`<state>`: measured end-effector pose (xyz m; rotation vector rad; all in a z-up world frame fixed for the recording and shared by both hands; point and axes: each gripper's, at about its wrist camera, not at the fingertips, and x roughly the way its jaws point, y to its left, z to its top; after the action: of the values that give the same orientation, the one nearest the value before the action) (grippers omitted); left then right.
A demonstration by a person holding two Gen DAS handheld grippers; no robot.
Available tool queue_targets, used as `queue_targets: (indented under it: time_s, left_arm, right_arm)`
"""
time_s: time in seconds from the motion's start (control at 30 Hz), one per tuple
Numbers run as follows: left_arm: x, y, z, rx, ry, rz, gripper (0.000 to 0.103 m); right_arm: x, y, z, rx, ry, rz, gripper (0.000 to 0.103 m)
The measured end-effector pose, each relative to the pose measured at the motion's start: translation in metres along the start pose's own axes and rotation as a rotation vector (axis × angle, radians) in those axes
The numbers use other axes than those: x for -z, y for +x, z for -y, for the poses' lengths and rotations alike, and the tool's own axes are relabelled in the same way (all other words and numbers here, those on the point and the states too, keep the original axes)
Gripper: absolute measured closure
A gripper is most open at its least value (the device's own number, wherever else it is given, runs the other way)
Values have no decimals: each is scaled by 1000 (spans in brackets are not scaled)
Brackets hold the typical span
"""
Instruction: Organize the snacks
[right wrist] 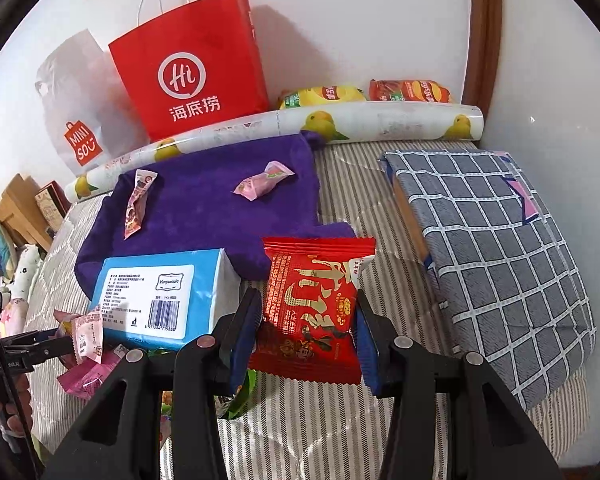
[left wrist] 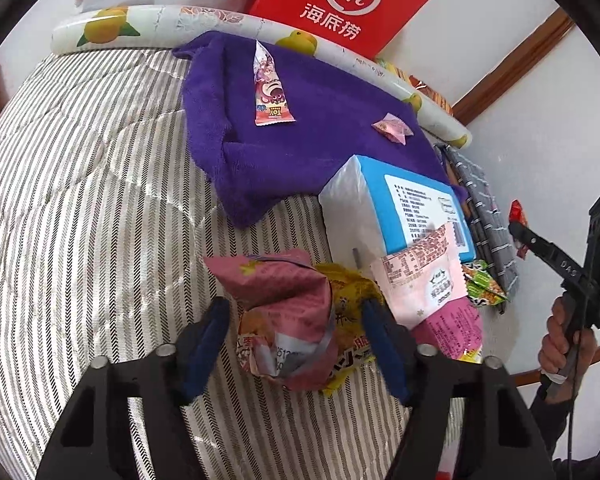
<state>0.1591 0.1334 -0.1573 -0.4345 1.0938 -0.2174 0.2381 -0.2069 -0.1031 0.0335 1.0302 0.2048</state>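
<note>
Right claw (right wrist: 306, 330): clamped on the red snack packet (right wrist: 314, 312), which was held upright between the blue pads, just above the striped bed cover (right wrist: 348, 208).
Left claw (left wrist: 296, 336): spread apart, its blue fingers (left wrist: 208, 344) set on either side of a crumpled pink snack bag (left wrist: 288, 312); whether the pads touched the bag could not be told.
Snack pile: the pink bag was lying over a yellow packet (left wrist: 350, 296), with a pale pink sachet (left wrist: 424, 284), a magenta packet (left wrist: 452, 330) and a green wrapper (left wrist: 482, 284) just beside them.
Tissue pack (right wrist: 156, 296): a blue and white pack was lying on the bed, touching the pile, at the near edge of the purple towel (right wrist: 204, 200).
On the towel: a long pink stick sachet (right wrist: 138, 202) and a pink wrapped candy (right wrist: 264, 180) were lying well apart.
Back of the bed: a lemon-print roll (right wrist: 340, 124) was lying along the wall, with a red paper bag (right wrist: 192, 68) and a white plastic bag (right wrist: 76, 120) behind it, and two crisp bags (right wrist: 364, 94) beside those.
Right side of the bed: a grey checked cloth (right wrist: 496, 248) was draped over a box-like shape.
</note>
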Motion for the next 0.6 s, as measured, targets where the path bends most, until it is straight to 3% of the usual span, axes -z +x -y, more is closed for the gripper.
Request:
queue_targets:
  time_s: [0.17,0.5,0.6]
  left_arm:
    - [3,2,-5,4,-1,-12,46]
    - [0,12,-7,21,-23,-26,44]
    - [-1,9,-7,39,-17,-17,57]
  right_arm:
    - [-1,-4,-3,5,-6,6,58]
    - [1,-13,-5,26,-14,14,58]
    - [2,-15,-6,29,-14,13,58]
